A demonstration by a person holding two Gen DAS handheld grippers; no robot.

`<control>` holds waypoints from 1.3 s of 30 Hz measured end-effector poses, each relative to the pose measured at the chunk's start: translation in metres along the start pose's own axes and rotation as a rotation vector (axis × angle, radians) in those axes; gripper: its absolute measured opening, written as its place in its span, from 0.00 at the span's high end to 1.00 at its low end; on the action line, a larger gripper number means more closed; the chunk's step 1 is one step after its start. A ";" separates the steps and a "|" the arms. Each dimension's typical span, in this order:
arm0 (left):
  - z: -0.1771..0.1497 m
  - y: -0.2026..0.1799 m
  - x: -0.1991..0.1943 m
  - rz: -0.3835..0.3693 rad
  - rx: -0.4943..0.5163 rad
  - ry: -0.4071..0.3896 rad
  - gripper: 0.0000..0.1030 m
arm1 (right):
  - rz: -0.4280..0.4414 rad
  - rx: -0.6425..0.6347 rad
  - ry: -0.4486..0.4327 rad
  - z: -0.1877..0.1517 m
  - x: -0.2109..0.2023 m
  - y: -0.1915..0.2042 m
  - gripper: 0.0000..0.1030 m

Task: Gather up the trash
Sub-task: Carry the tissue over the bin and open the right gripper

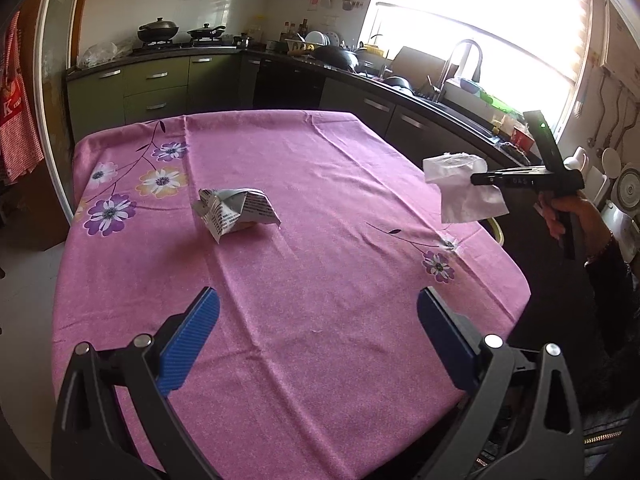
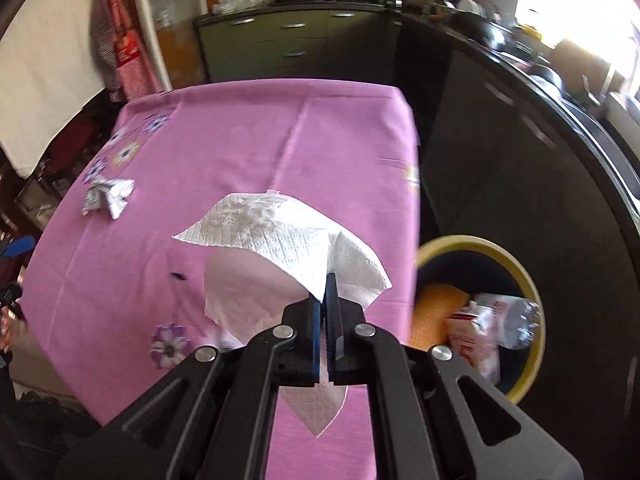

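Right gripper (image 2: 326, 280) shut tight on a white paper napkin (image 2: 280, 232), up in the air over the pink tablecloth (image 2: 248, 136). Napkin pinched by one corner, hanging loose in front of the blue fingers (image 2: 317, 320) and below them. Off to the right of this gripper and lower down, a yellow-rimmed trash bin (image 2: 480, 246) on the floor, just beside the table edge. Already some trash inside: a clear plastic bottle (image 2: 516, 322), a red and white packet (image 2: 472, 336) and something orange (image 2: 436, 312). So part of the job looks done.

Left gripper (image 1: 318, 312) wide open, holding nothing, low over the near end of the table. Straight ahead of it and a bit to the left, a crumpled silver wrapper (image 1: 236, 210) lying on the cloth, well apart from the fingers.

Left to do, most likely: swing the napkin over to the bin and let go, then pick up the wrapper and drop it in too. No other trash to see on the table. Nothing else on the cloth but printed flowers (image 1: 110, 210).
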State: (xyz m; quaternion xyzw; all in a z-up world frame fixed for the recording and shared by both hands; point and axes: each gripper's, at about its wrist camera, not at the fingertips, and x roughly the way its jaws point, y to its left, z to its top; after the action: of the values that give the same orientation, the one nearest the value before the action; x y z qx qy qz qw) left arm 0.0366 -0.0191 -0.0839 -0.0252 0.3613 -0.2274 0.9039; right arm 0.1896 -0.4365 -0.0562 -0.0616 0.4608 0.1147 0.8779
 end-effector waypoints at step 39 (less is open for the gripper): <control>0.023 0.002 0.028 0.067 0.039 0.050 0.06 | -0.213 0.246 -0.052 -0.053 -0.011 -0.088 0.37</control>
State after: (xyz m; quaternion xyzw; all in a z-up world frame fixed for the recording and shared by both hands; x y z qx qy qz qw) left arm 0.0704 -0.0324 -0.0848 0.0103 0.3799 -0.2046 0.9021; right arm 0.1647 -0.5344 -0.0771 0.0011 0.4393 -0.0347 0.8977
